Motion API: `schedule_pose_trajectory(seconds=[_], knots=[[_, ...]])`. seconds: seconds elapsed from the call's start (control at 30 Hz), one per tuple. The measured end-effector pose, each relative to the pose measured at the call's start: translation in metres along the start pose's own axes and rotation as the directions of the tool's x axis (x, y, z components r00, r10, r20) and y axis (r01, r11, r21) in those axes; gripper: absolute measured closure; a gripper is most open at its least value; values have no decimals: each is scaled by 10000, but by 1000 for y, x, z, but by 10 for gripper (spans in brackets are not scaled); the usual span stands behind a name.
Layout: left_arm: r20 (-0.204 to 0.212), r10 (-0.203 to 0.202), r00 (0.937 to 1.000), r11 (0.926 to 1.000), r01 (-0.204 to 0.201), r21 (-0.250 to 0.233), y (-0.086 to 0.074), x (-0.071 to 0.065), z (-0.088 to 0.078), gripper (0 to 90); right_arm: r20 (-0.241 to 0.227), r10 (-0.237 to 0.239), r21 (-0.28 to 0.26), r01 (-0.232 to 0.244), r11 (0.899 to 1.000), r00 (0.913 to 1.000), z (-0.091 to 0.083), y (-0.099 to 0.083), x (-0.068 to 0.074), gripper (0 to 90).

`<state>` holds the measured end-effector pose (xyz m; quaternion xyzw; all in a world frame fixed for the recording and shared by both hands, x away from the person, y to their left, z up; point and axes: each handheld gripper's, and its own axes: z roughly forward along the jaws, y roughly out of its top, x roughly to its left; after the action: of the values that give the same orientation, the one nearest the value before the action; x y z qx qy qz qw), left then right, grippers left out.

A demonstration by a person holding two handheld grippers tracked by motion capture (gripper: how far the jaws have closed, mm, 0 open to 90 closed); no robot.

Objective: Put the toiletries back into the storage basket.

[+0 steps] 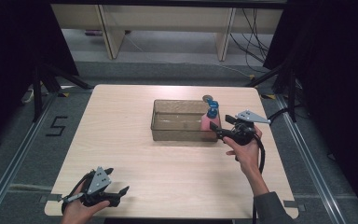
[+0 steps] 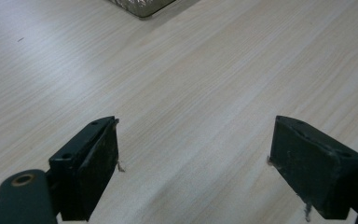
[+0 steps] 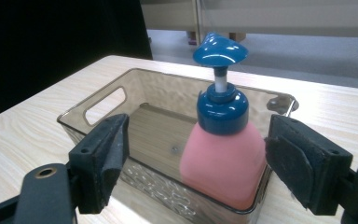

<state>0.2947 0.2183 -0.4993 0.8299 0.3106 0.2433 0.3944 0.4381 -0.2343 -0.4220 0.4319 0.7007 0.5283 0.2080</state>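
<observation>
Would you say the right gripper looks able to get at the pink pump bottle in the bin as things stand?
Probably yes. The right gripper is open just outside the bin, and the pink pump bottle stands upright at the near wall, its top clear above the rim.

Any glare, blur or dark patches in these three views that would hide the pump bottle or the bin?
High view: black surroundings, evenly lit pale wooden table, translucent brownish plastic bin casting a soft shadow. Right gripper view: pink bottle with blue pump sharp, a highlight on its head, background soft. Left gripper view: sharp wood grain, no glare.
</observation>
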Motion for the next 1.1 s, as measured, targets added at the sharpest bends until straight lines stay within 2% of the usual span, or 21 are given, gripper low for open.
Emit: schedule_pose_trajectory(seconds=[0.07,0.1,0.13,0.2,0.23,0.37,0.4,0.47,0.5,0.53,0.57,0.6,0.67,0.77,0.8,0.9,0.93,0.97,1.0,1.03,1.1], knots=[[-8,5,10000,10000,-5,2,0,0,0,149,-18,159,-29,-159,9999,9999,0,-1,2,226],[-7,20,10000,10000,-20,3,0,0,0,150,32,-71,45,71,10000,10000,-1,-1,1,226],[-9,22,10000,10000,-22,6,0,0,0,149,-26,-63,63,63,10000,10000,-2,-1,1,226],[-11,3,10000,10000,-3,3,0,0,0,149,-85,146,50,-145,9999,9999,-3,-2,3,226],[-17,19,10000,10000,-19,4,0,0,0,149,-52,-67,-16,66,10000,10000,-2,-2,2,226],[-7,-3,10000,10000,3,3,0,0,0,149,-130,-21,-33,21,10000,9999,-4,-4,3,227],[26,-145,9999,9998,146,-151,0,-1,1,150,-118,-99,-21,99,9999,9999,-5,-4,3,227],[-14,29,10000,10000,-29,-64,0,0,0,149,-97,-104,-8,104,9999,9999,-6,-5,3,226],[-13,26,10000,10000,-26,-15,0,-1,0,150,-130,124,28,-123,9999,9998,-6,-6,5,227],[32,-11,10000,10000,11,-75,0,0,1,150,-76,-135,-4,135,9999,9999,-6,-5,4,226],[40,-93,9999,9999,93,-130,0,-1,1,149,-129,-187,4,187,9998,9997,-7,-6,4,226],[54,-79,10000,9999,80,-143,0,-1,1,149,-183,-15,89,16,10000,9998,-7,-6,6,227],[-17,27,10000,10000,-27,-21,0,-1,0,149,-163,-208,109,210,9997,9997,-8,-7,6,226],[54,-102,9999,9998,103,-151,0,-1,1,149,-294,-122,171,127,9998,9995,-9,-9,8,226],[48,-66,10000,9999,67,-157,0,-1,1,149,-313,134,186,-128,9997,9994,-9,-10,10,226],[60,-12,10000,9999,13,-106,0,-2,1,149,-260,-189,226,195,9996,9995,-8,-12,10,226],[74,-4,10000,10000,4,-85,0,-1,1,150,-262,92,391,-82,9992,9996,-9,-14,12,226],[82,0,10000,9999,1,-153,0,-1,2,150,-429,3,267,8,9996,9991,-8,-14,12,226],[70,-142,9999,9996,144,-247,0,-2,2,150,-209,-401,82,403,9992,9990,-7,-15,10,226],[32,-12,10000,9999,12,-121,0,-1,1,150,-379,-160,281,170,9995,9992,-8,-15,12,224],[-16,37,10000,10000,-37,-27,0,-1,0,149,-467,67,280,-54,9996,9989,-9,-17,15,224]])
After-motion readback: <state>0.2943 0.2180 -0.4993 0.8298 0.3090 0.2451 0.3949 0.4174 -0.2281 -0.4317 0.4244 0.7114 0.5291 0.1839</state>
